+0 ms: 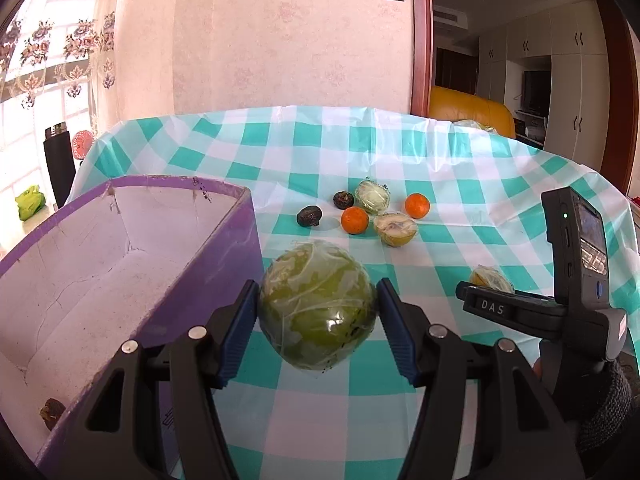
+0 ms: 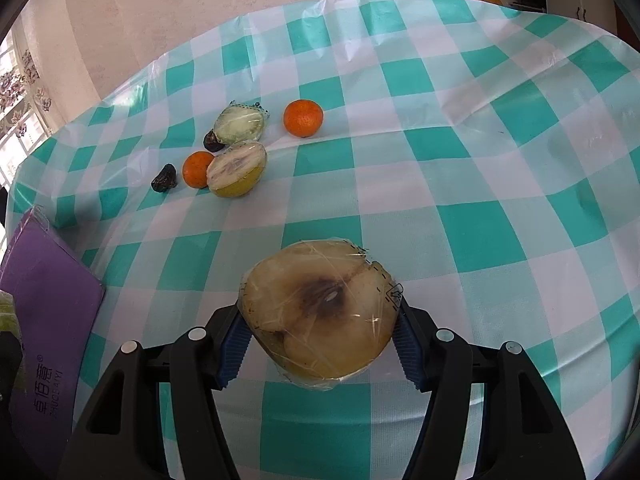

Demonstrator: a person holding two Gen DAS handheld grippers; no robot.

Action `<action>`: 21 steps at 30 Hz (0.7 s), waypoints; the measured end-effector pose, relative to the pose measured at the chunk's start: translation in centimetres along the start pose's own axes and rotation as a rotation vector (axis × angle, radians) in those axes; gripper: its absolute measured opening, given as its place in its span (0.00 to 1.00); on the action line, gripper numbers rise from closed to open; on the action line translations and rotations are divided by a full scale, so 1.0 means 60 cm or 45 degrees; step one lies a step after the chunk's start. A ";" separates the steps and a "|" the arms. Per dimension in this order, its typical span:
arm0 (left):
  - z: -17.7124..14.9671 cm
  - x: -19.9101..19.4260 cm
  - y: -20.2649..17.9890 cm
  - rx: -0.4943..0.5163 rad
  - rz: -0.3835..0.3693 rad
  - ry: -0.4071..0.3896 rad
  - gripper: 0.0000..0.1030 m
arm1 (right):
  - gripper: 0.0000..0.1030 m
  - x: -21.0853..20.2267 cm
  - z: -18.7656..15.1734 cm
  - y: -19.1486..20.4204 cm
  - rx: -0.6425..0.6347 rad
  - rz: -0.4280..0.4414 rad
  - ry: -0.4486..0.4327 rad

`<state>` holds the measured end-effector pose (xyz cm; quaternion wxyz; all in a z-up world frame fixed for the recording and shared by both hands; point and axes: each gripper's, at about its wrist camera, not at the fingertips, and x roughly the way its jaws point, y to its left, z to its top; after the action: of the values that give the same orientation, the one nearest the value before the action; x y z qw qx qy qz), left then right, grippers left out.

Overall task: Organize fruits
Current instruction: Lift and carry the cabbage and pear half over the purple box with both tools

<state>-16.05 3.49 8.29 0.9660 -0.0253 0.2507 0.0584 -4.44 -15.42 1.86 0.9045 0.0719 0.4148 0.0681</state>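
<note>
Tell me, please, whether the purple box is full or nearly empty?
Nearly empty: the purple box shows a bare white interior, with one dark item in its near corner.

Pink wall [image 1: 248, 40] — sunlit floral curtain [image 1: 52, 52], wooden doorframe [image 1: 422, 36].

A checked tablecloth [image 2: 440, 128] carries two oranges [image 2: 303, 117], wrapped fruit halves [image 2: 237, 176], dark fruits [image 2: 164, 178] and a purple box [image 1: 224, 264].

There are two oranges [image 2: 303, 118] [image 2: 197, 169] on the table. Two dark fruits [image 2: 164, 178] [image 2: 209, 141] lie near them. Four wrapped fruit pieces show: two on the cloth [image 2: 239, 123] [image 2: 237, 175] and two held [image 1: 318, 304] [image 2: 320, 316]. There is one purple box [image 1: 120, 264].
</note>
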 end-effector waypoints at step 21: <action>0.017 -0.217 0.174 -0.146 0.159 -0.287 0.58 | 0.60 -0.194 -0.062 0.185 -0.333 0.188 -0.345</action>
<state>-28.18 12.64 15.31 0.9795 -0.0582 0.1377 0.1351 -15.49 -6.39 10.13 0.9462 -0.0076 0.2706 0.1772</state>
